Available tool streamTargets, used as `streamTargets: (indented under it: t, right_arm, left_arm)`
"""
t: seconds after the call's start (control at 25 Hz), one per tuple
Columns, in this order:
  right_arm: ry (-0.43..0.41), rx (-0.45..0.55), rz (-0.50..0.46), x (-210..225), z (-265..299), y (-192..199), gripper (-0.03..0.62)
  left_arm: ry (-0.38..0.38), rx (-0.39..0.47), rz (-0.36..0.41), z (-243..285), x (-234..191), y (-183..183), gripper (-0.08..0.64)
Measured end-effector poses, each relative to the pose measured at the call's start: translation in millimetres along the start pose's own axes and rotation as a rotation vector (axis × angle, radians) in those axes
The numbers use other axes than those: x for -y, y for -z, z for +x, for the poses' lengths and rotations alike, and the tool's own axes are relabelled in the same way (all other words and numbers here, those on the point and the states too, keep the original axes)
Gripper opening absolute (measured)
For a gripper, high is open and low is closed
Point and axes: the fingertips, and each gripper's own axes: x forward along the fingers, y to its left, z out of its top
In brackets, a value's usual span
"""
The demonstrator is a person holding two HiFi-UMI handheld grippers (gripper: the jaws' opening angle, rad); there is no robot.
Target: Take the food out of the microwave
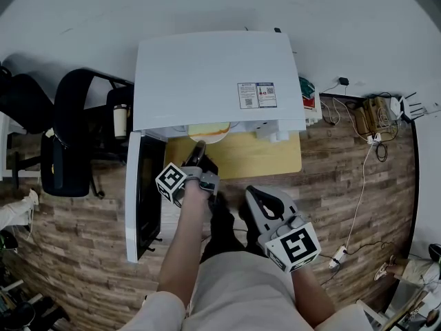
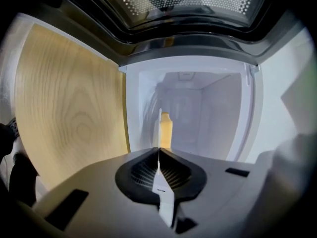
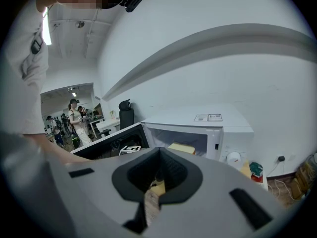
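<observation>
At the mouth of the microwave (image 1: 207,67) the plate (image 2: 157,128) sits at the cavity's front lip, with the food (image 1: 209,131), a pale yellow slab, on it. Your left gripper (image 1: 196,149) is turned on its side, its fingers pinched on the plate's thin white rim. Your right gripper (image 1: 253,194) hangs back over the floor, well apart from the table (image 1: 255,158). Its fingers are pressed almost together on nothing (only floorboards show through the slit).

The door (image 1: 141,205) is swung fully open on your left and juts toward you past the table's front edge, walling off that side. A bare strip of wood lies between the cavity and the table's front edge. On the right, cables (image 1: 365,157) trail across the floor, and a black chair (image 1: 69,140) stands beyond the door.

Count one microwave, one plate, one slab of food and two grippers. Two stickers (image 1: 256,95) sit side by side on the microwave's top; their print is too small to read.
</observation>
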Motion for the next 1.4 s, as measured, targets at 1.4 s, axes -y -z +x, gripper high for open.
streamTargets:
  t: [1.4]
  right_arm:
    - [0.005,-0.009,0.001,2.5,2.4,-0.6,-0.002]
  left_arm:
    - [0.047,0.019,0.025,-1.3,-22.2,-15.8,0.017]
